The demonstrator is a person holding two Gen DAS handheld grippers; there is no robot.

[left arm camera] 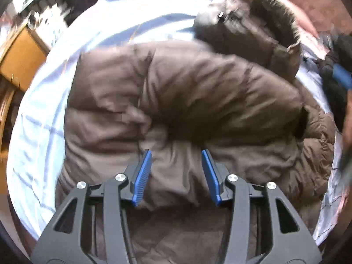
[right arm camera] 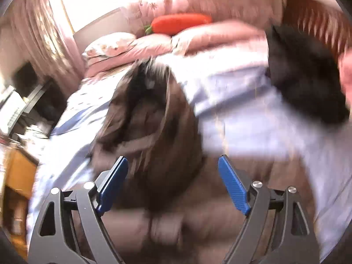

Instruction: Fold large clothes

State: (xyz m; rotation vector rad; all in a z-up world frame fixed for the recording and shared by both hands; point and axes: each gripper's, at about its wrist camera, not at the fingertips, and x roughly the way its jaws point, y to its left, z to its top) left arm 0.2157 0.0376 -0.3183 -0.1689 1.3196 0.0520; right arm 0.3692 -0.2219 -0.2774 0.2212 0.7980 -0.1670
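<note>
L gripper [left arm camera: 176, 177]: fingers spread, nothing between them, hovering just over the lower body of the brown puffer jacket [left arm camera: 187, 101]. R gripper [right arm camera: 173, 183]: fingers spread wider, also empty, over the same jacket [right arm camera: 167, 154], near the fur-trimmed hood [right arm camera: 143, 101]; that view is blurred w/ motion. Jacket lies on the bed, on a pale blue sheet [left arm camera: 39, 114], one sleeve [left arm camera: 211, 88] folded across the front, hood bunched at the far end. Step, prob.: mid-fold, between grips. Next move likely needs both grippers to pinch an edge, hem or hood, and bring it over. Pink quilt [right arm camera: 211, 35], carrot plush [right arm camera: 180, 23] beyond. No containers seen.
</note>
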